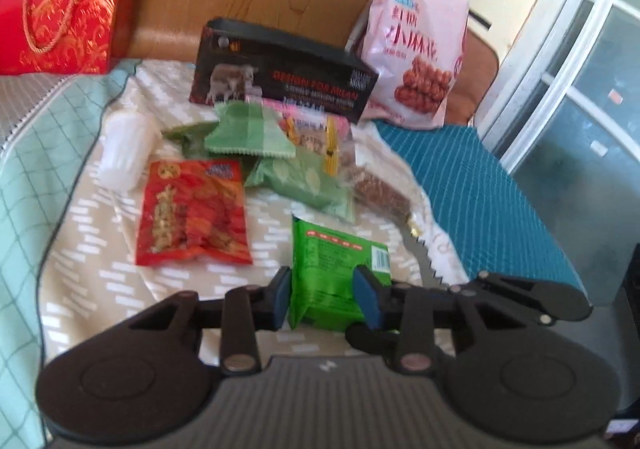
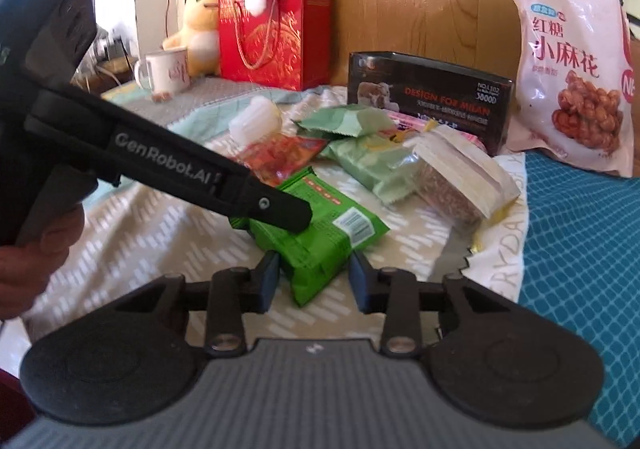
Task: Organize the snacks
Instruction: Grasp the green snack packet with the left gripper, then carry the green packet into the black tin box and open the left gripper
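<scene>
A bright green snack packet (image 1: 336, 281) is seen low in the centre of the left wrist view, clamped between the blue pads of the left gripper (image 1: 326, 299). In the right wrist view the same green packet (image 2: 320, 237) lies at the centre of the frame on a beige patterned cloth (image 2: 132, 225), with the left gripper's black finger (image 2: 276, 209) laid across it from the left. The right gripper (image 2: 312, 281) is placed at the near end of the packet; its left pad (image 2: 267, 281) is seen against the wrapper, while a gap is left at the right pad (image 2: 362, 283), so no grip is shown there. A hand (image 2: 36, 261) is seen at the left edge of that frame.

A red snack packet (image 1: 192, 213) is seen left of centre, a white plastic cup (image 1: 122, 145) above it, and pale green packets (image 1: 280, 161) in the middle. A black box (image 1: 284, 69) is stood behind them, and a pink bag (image 1: 416, 49) is propped at the upper right. A red gift bag (image 1: 60, 1) is seen in the upper left. In the right wrist view, a mug (image 2: 166, 73) and a yellow plush toy (image 2: 200, 29) are seen at the upper left.
</scene>
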`<action>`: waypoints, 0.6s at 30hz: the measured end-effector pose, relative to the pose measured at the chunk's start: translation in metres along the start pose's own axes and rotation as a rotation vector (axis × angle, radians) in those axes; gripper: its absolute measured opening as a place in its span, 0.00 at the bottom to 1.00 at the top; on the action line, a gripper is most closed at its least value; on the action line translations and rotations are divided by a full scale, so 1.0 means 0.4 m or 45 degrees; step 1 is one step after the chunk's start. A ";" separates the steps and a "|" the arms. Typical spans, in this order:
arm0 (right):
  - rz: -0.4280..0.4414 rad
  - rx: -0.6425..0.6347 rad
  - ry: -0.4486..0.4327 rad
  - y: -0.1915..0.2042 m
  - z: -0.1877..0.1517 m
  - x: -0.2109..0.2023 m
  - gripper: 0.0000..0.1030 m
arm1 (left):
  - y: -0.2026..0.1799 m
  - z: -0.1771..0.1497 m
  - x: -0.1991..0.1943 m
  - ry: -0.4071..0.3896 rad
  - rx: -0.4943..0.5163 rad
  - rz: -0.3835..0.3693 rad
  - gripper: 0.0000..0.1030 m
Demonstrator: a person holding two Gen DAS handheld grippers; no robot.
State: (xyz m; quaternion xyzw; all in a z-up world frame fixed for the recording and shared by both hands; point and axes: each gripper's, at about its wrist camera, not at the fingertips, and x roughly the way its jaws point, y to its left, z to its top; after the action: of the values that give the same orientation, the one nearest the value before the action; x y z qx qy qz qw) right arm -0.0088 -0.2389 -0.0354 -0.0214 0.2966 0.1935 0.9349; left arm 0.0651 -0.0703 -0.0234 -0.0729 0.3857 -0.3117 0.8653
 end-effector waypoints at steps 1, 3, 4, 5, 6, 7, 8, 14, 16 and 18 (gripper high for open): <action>0.012 0.015 -0.020 -0.001 0.002 -0.007 0.37 | 0.001 0.005 -0.012 -0.020 -0.001 -0.011 0.30; -0.001 -0.002 -0.078 0.005 0.012 -0.019 0.37 | -0.002 0.021 -0.034 -0.063 -0.004 -0.031 0.29; -0.008 -0.013 -0.106 0.008 0.018 -0.024 0.37 | -0.003 0.029 -0.042 -0.084 -0.004 -0.038 0.29; -0.014 -0.018 -0.132 0.010 0.025 -0.029 0.37 | -0.003 0.038 -0.050 -0.105 -0.003 -0.043 0.29; -0.019 -0.019 -0.152 0.011 0.032 -0.031 0.37 | -0.003 0.046 -0.056 -0.122 -0.001 -0.048 0.29; -0.024 -0.020 -0.170 0.012 0.039 -0.031 0.37 | -0.002 0.055 -0.059 -0.135 0.001 -0.052 0.29; -0.030 -0.025 -0.185 0.011 0.047 -0.031 0.37 | -0.001 0.065 -0.060 -0.142 0.001 -0.055 0.29; -0.088 -0.076 -0.247 0.000 0.101 -0.019 0.36 | -0.004 0.144 -0.051 -0.177 0.018 -0.069 0.29; -0.104 -0.072 -0.266 -0.017 0.125 -0.011 0.36 | -0.007 0.180 -0.038 -0.185 0.026 -0.075 0.29; -0.114 -0.054 -0.276 -0.040 0.149 -0.001 0.36 | -0.012 0.219 -0.018 -0.191 0.036 -0.082 0.29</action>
State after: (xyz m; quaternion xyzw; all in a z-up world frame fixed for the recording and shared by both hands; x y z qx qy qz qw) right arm 0.0294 -0.2449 0.0125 -0.0334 0.1882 0.1588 0.9686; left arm 0.1217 -0.0798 0.0435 -0.0961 0.3128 -0.3383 0.8823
